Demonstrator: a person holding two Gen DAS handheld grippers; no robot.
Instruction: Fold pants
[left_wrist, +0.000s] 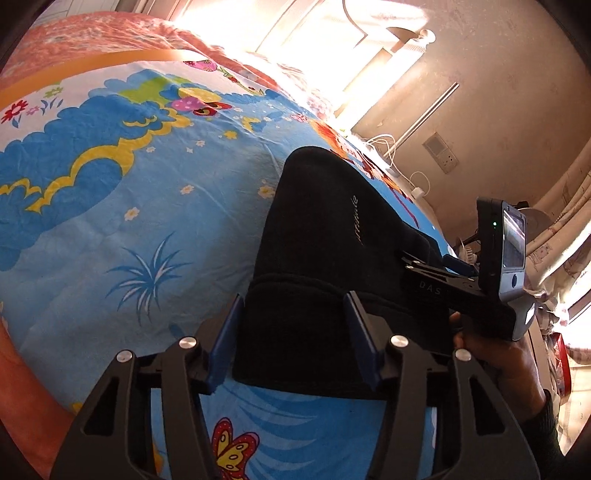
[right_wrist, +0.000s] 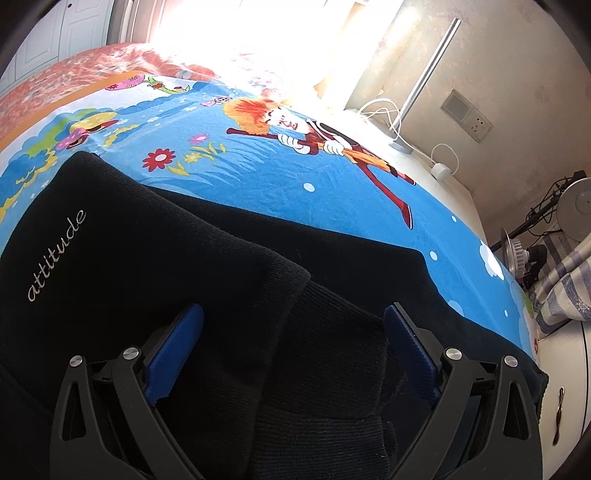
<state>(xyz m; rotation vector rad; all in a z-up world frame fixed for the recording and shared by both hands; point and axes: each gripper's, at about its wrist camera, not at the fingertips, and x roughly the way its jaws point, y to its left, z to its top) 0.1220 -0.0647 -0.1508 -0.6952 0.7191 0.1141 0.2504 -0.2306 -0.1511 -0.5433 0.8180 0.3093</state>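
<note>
Pants (right_wrist: 155, 258), black, folded, lie on cartoon bedsheet (left_wrist: 110, 206), cuffs bunched at 6 o'clock in the right view. Left gripper (left_wrist: 293, 332) straddles the folded edge, pads apart, not pinching. Right gripper (right_wrist: 295, 332) spread wide over cuffs, gripping nothing.

Black knit pants (right_wrist: 155, 236) folded in layers, lying flat on the bed; silver "attitude" script on the top layer, ribbed cuff poking out underneath it.
</note>
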